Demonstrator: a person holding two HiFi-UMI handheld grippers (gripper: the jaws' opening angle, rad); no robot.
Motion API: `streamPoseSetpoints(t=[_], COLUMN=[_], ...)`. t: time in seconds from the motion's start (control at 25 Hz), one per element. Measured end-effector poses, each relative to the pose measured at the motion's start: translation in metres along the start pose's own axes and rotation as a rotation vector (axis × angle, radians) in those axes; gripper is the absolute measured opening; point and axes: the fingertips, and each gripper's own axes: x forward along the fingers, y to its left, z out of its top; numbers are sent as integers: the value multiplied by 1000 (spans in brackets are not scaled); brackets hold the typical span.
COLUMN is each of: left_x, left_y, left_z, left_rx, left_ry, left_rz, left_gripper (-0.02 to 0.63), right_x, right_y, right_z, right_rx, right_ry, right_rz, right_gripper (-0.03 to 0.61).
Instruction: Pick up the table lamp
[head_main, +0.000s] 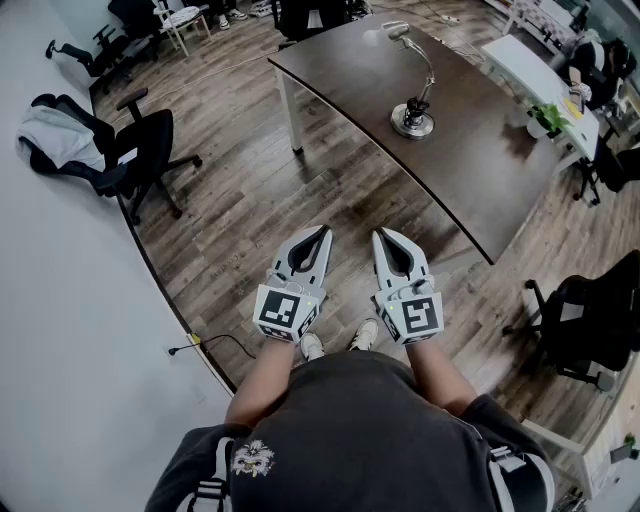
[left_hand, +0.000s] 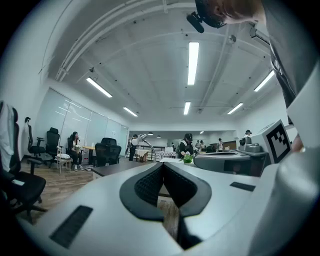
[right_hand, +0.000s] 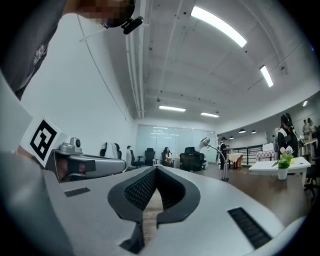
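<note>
A silver table lamp (head_main: 412, 110) with a round base and a bent neck stands on the dark wooden table (head_main: 460, 160), far ahead of both grippers. It appears small in the right gripper view, table lamp (right_hand: 218, 155), and in the left gripper view, table lamp (left_hand: 146, 145). My left gripper (head_main: 324, 234) and right gripper (head_main: 381, 236) are held side by side at waist height over the floor, pointing level toward the table. Both have their tips together with nothing between them.
A black office chair (head_main: 140, 150) with a jacket-draped chair (head_main: 60, 140) beside it stands at the left by the grey wall. Another black chair (head_main: 590, 320) is at the right. A white desk (head_main: 540, 75) with a plant lies beyond the table. A cable (head_main: 215, 342) runs along the floor.
</note>
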Motion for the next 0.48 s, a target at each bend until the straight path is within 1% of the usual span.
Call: streamPoseSetpoints(t=[0.2,0.4,0.48], left_x=[9,10,10], left_y=[-14,-21,-24], left_z=[-3,-7,-9], left_rx=[14,26,28], left_ry=[11,30,33], left_rz=[-19,-13,-10], left_gripper=[8,8,8], right_x=[-6,-10,-11], right_y=[-10,-16,-17], right_z=[0,-2,-4], right_rx=[-2,-2,-17], right_ry=[-6,-11,-8], right_rz=[0,8,10], right_gripper=[26,26,26])
